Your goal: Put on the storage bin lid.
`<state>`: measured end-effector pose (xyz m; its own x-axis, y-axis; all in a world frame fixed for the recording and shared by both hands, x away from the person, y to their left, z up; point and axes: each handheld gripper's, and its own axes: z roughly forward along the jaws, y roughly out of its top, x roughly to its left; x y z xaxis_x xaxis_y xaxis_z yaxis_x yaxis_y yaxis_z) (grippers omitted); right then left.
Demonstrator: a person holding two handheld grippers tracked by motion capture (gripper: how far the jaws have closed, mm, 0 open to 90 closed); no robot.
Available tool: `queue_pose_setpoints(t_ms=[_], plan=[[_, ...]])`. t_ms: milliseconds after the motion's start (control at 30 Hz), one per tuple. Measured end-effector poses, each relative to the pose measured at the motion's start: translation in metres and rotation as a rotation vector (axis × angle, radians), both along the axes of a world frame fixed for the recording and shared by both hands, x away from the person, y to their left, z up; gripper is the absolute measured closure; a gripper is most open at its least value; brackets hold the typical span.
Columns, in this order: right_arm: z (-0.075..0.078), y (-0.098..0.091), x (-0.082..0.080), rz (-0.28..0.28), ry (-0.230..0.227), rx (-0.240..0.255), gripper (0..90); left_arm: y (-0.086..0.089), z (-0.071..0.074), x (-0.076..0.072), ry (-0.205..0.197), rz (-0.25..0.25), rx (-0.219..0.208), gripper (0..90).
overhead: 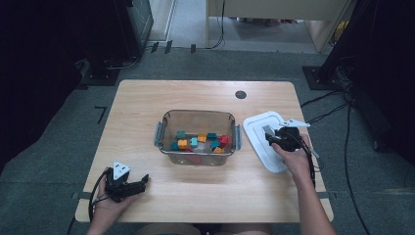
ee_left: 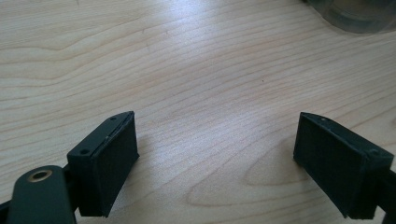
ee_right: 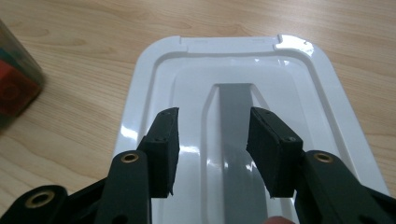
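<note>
A white lid (overhead: 257,125) with a grey strip handle (overhead: 267,130) lies flat on the table, right of a clear container (overhead: 197,112) that holds several coloured blocks (overhead: 200,142). My right gripper (overhead: 275,139) is low over the lid. In the right gripper view its jaws (ee_right: 212,149) stand on either side of the raised grey handle (ee_right: 236,107), partly apart, with a gap showing at the left pad (ee_right: 168,140), so they are open. My left gripper (overhead: 143,181) rests near the table's front left, wide open (ee_left: 215,158) over bare wood.
The container has grey clasps at both ends and sits mid-table; a corner of it (ee_left: 359,14) shows far off in the left gripper view and its side (ee_right: 14,88) at the left of the right gripper view. A dark round grommet (overhead: 240,94) is at the table's back.
</note>
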<state>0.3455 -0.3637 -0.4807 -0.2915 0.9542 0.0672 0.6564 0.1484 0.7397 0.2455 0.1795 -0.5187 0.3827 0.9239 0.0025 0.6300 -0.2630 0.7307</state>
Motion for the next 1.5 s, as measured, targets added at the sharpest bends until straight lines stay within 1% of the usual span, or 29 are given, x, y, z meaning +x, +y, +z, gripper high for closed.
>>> queue_pose_setpoints(t_ms=[67,167,200,267,367,400,433,467,533,633,767,833,967,1100,1233,1333,1500], plan=[[-0.004,-0.001,0.003,-0.004,0.002,-0.024,55.1,0.000,0.000,0.000,0.000,0.000,0.000,13.5],[-0.011,-0.003,0.007,-0.023,0.010,-0.075,55.1,0.000,0.000,0.000,0.000,0.000,0.000,13.5],[-0.012,-0.004,0.008,-0.032,0.017,-0.078,55.2,0.000,0.000,0.000,0.000,0.000,0.000,13.5],[-0.015,-0.006,0.009,-0.034,0.029,-0.067,55.2,0.000,0.000,0.000,0.000,0.000,0.000,13.5],[-0.019,-0.005,0.011,-0.025,0.040,-0.091,55.5,0.000,0.000,0.000,0.000,0.000,0.000,13.5],[-0.020,-0.005,0.011,-0.021,0.044,-0.105,56.5,0.000,0.000,0.000,0.000,0.000,0.000,13.5],[-0.022,-0.004,0.011,-0.021,0.039,-0.108,60.3,0.000,0.000,0.000,0.000,0.000,0.000,13.5],[-0.022,-0.004,0.010,-0.020,0.039,-0.096,64.0,0.000,0.000,0.000,0.000,0.000,0.000,13.5],[-0.023,-0.004,0.008,-0.027,0.022,-0.106,67.7,0.000,0.000,0.000,0.000,0.000,0.000,13.5],[-0.024,-0.008,0.006,-0.024,0.028,-0.068,68.3,0.000,0.000,0.000,0.000,0.000,0.000,13.5],[-0.021,-0.010,0.004,-0.002,0.045,-0.078,68.5,0.000,0.000,0.000,-0.001,0.001,-0.002,13.5],[-0.019,-0.012,0.003,0.003,0.051,-0.066,68.5,0.000,0.000,0.000,0.000,0.000,0.000,13.5],[-0.010,-0.017,0.000,0.008,0.036,-0.028,68.5,0.000,0.000,0.000,-0.001,0.001,-0.002,13.5],[0.004,-0.020,-0.002,0.023,0.016,-0.022,68.5,0.000,0.000,0.000,-0.001,0.001,-0.002,13.5],[0.022,-0.020,-0.004,0.041,-0.006,-0.017,68.6,0.000,0.000,0.000,-0.001,0.001,-0.002,13.5],[0.035,-0.018,-0.005,0.054,-0.019,-0.010,68.6,0.000,0.000,0.000,-0.001,0.001,-0.002,13.5],[0.055,-0.011,-0.007,0.083,-0.058,-0.015,68.5,0.000,0.000,0.000,-0.001,0.001,-0.002,13.5]])
